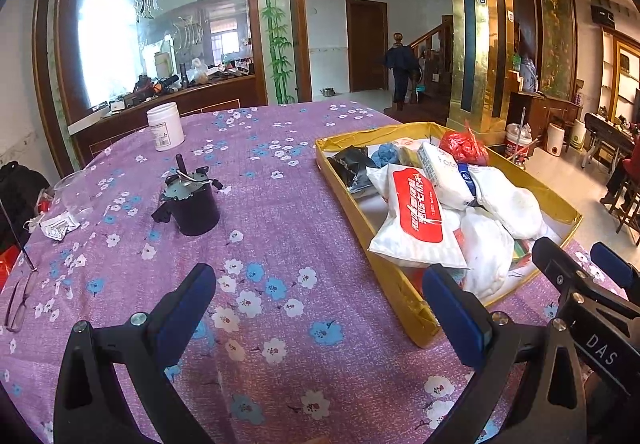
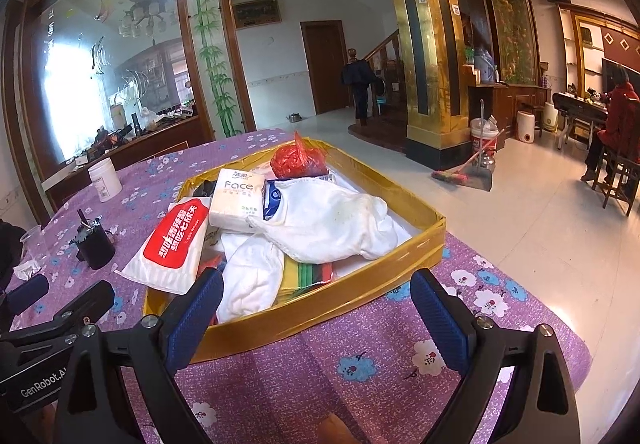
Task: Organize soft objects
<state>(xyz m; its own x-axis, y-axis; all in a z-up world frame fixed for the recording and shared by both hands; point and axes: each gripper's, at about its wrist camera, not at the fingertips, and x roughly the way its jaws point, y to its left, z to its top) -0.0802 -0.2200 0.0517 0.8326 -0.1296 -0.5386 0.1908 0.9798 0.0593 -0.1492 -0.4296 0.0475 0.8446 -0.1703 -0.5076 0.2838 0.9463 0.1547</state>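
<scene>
Both my jaws wide open, nothing held. Left gripper [image 1: 320,308] over purple tablecloth [image 1: 280,244], right gripper [image 2: 316,308] at near wall of gold tray [image 2: 320,308]. Tray holds white cloths [image 2: 332,219], wet-wipes pack [image 2: 172,240], Face tissue pack [image 2: 236,199], red bag [image 2: 298,159] at far end. Beyond left: black motor [image 1: 192,203], white jar [image 1: 165,125].

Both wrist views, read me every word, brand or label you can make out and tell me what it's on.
"Face": white soft tissue pack in the gold cardboard tray.
"DAS": black body of the right gripper.
"GenRobot.AI": black body of the left gripper.
Red-labelled white wet-wipe pack: large white Chinese characters, which I cannot transcribe reliably.
White plastic jar: label print too small.
Blue-and-white packet: logo too blurred.
</scene>
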